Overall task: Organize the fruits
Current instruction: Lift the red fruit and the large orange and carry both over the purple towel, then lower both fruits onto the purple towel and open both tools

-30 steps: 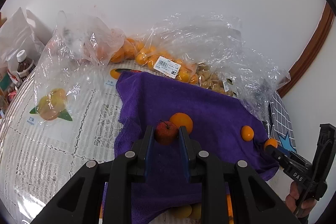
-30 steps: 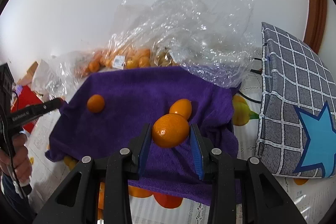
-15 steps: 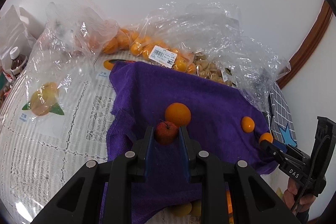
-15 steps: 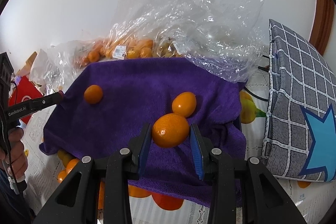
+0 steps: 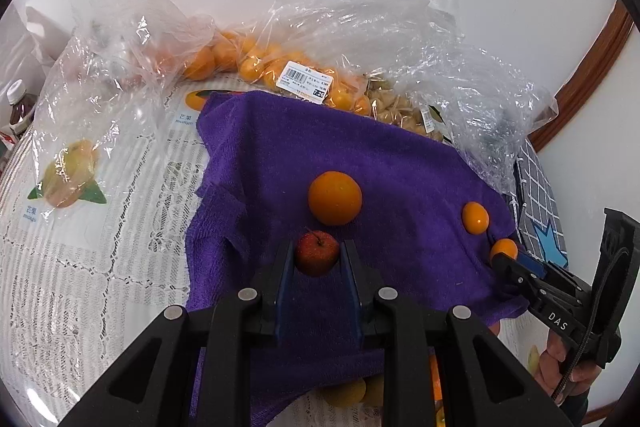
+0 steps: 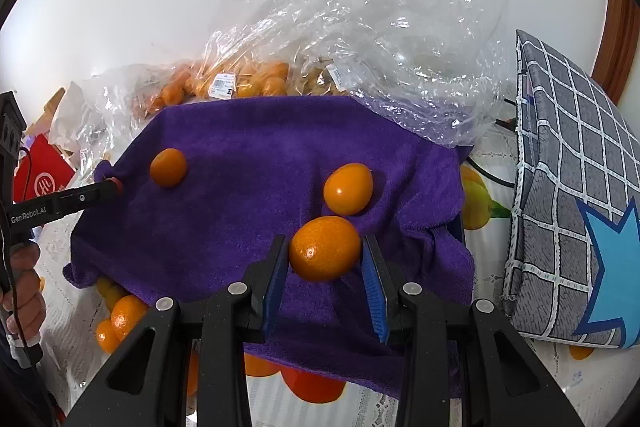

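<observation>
A purple towel (image 5: 400,179) (image 6: 240,163) lies spread over the table. My left gripper (image 5: 317,254) is shut on a small red apple-like fruit (image 5: 317,253), held just above the towel's near part. Beyond it on the towel rest a round orange (image 5: 335,197) and a smaller oval orange fruit (image 5: 475,218). My right gripper (image 6: 325,249) is shut on an orange (image 6: 325,248) over the towel's right side. The same oval fruit (image 6: 348,189) lies right behind it, and the round orange (image 6: 168,167) sits at the left. The right gripper's tip (image 5: 505,254) with its orange shows in the left wrist view.
Clear plastic bags of oranges (image 5: 256,63) (image 6: 240,79) and pale fruit (image 5: 400,107) line the far edge by the wall. A grey checked cushion (image 6: 568,195) lies at the right. More oranges (image 6: 124,315) peek from under the towel's near edge. A bottle (image 5: 18,103) stands far left.
Both grippers keep hold of their fruit. In both views the towel and the fruit on it have slid lower and closer in the picture.
</observation>
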Action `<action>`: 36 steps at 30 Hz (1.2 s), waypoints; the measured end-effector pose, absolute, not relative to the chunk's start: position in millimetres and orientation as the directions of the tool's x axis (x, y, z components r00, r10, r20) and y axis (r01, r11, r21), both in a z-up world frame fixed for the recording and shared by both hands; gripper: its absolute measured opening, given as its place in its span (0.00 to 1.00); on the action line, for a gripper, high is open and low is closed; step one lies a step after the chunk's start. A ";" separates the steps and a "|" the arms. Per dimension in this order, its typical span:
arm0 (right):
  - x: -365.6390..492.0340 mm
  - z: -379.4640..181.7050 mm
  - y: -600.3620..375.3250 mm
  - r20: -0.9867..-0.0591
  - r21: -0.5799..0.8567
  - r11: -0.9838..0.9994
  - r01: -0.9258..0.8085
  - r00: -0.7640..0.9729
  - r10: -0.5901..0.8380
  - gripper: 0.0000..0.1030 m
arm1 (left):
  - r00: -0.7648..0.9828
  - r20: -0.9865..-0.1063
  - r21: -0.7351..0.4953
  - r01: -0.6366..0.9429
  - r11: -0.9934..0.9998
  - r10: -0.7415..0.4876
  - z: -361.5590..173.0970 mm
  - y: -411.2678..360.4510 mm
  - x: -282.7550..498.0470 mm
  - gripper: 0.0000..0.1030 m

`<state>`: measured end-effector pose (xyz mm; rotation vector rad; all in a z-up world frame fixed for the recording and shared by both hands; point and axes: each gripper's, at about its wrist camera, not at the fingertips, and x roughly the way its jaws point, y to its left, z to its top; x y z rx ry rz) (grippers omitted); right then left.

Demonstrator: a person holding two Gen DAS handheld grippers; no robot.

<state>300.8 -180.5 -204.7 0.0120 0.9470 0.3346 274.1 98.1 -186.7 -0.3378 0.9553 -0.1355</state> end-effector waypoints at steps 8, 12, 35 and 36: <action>303.3 -211.3 -183.0 -0.808 0.149 0.951 -0.270 0.522 0.274 0.35 | 0.552 -0.791 -0.335 -0.031 0.942 -0.263 -191.7 95.0 275.3 0.22; 304.8 -215.0 -182.4 -0.815 0.145 0.952 -0.271 0.513 0.270 0.36 | 0.542 -0.798 -0.330 -0.026 0.944 -0.264 -194.7 91.5 276.6 0.22; 269.3 -189.3 -185.9 -0.783 0.136 0.944 -0.301 0.551 0.288 0.58 | 0.555 -0.778 -0.339 0.023 0.941 -0.294 -177.2 86.7 256.8 0.52; 266.3 -188.1 -187.3 -0.783 0.136 0.944 -0.299 0.552 0.288 0.58 | 0.557 -0.777 -0.339 0.024 0.941 -0.294 -175.9 86.1 254.8 0.52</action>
